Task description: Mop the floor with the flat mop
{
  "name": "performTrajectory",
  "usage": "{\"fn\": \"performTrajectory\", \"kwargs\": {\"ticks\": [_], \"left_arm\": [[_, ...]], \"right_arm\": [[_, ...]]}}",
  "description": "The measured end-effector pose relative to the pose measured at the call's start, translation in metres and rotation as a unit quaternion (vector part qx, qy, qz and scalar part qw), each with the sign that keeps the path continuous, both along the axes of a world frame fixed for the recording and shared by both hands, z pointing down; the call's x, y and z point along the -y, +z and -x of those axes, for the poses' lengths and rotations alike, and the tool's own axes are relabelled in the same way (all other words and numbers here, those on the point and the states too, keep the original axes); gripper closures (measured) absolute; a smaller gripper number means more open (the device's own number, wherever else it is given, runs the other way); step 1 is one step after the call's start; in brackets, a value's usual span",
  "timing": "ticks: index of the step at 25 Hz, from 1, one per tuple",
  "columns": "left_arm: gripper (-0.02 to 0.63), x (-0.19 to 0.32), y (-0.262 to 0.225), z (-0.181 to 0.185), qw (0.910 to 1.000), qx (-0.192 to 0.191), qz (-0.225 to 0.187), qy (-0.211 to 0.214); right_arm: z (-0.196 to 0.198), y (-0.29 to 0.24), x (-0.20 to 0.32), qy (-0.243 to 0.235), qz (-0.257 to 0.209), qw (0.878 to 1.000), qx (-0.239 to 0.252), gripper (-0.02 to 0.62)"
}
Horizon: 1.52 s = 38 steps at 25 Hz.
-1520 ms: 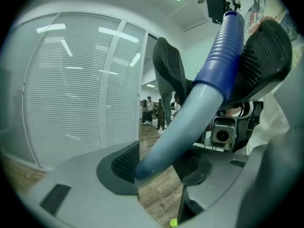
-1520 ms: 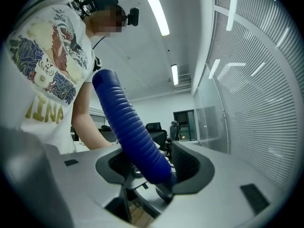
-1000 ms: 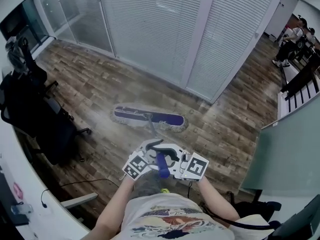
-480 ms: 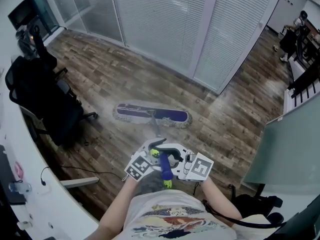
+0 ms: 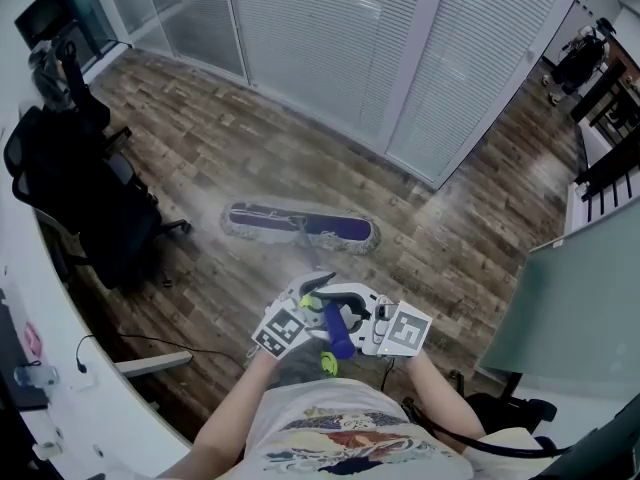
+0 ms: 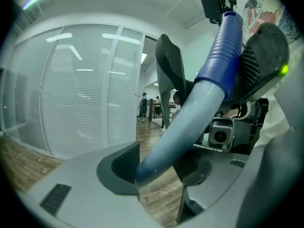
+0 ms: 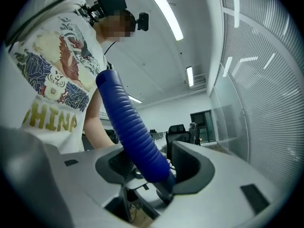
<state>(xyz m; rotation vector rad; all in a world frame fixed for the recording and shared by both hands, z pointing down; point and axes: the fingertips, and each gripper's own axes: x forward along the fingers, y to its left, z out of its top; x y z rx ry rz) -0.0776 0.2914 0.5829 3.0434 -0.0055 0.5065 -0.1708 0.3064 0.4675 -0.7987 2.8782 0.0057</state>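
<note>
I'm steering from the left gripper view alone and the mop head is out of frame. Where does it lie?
Observer: The flat mop head lies flat on the wood floor out in front, short of the blinds.
Operator: Anything close to it?
Observer: A black office chair stands by its left end, apart from it.
Operator: And the right hand-held gripper?
Observer: Shut on the mop handle, on its ribbed blue part.
</note>
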Motion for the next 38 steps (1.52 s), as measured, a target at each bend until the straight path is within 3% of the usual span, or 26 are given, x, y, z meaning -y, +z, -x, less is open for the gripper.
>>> {"fn": "performTrajectory", "kwargs": {"ticks": [7,17,29,34,38], "left_arm": [[0.422,0.059,0.005,-0.019,1.0,0.003,0.002,0.003],[0.422,0.201,-0.001,-0.025,1.0,-0.002,0.008,-0.004],[0.422,0.345,0.001,-0.025,0.9997,-0.018,0.01,-0.013],[0.422,0.391,0.002,-0.04,0.9995,-0.022,0.008,-0.021],[0.422,0.433,0.006,-0.059,0.9995,-0.02,0.005,-0.024]], "right_arm": [[-0.018,0.006,0.059,-0.002,0.001,1.0,-0.01,0.368],[-0.024,0.005,0.199,-0.008,-0.002,1.0,-0.025,0.368],[-0.022,0.017,0.341,-0.013,0.039,0.998,-0.042,0.368],[-0.036,0.018,0.384,-0.022,0.036,0.998,-0.045,0.368],[-0.056,0.018,0.426,-0.028,0.008,0.999,-0.04,0.368]]}}
